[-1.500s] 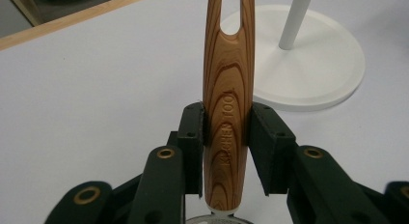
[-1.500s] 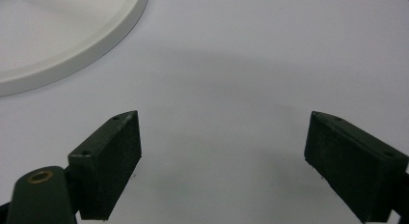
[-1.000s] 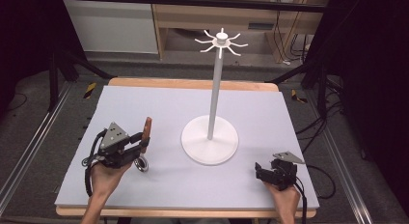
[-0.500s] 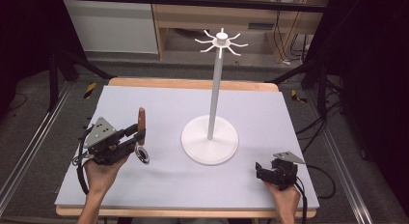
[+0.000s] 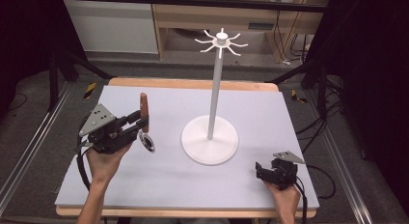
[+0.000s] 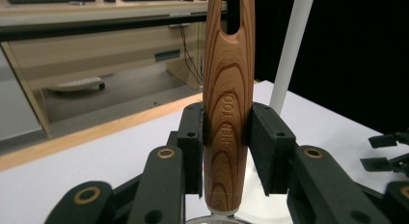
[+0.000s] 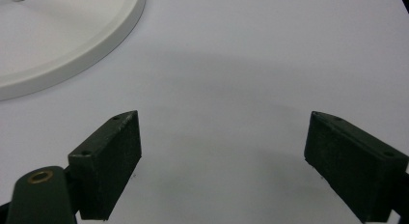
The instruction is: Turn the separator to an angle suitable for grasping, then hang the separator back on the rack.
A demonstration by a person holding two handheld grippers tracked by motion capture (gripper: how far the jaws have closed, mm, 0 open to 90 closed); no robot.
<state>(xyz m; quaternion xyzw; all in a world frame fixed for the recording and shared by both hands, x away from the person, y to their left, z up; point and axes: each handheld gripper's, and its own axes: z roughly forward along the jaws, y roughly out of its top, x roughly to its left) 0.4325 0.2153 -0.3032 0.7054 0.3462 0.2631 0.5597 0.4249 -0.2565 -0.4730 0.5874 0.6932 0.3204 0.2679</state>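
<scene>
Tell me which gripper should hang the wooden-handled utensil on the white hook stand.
Left. The left gripper is already clamped on the wooden-handled kitchen utensil, held upright beside the tall white hook stand. The right gripper rests open and empty over the table, near the stand's base.

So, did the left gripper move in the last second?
Yes. The left gripper, shut on the wooden tool, drew away from the white stand, toward the table's left edge, tilting the tool upright.
</scene>
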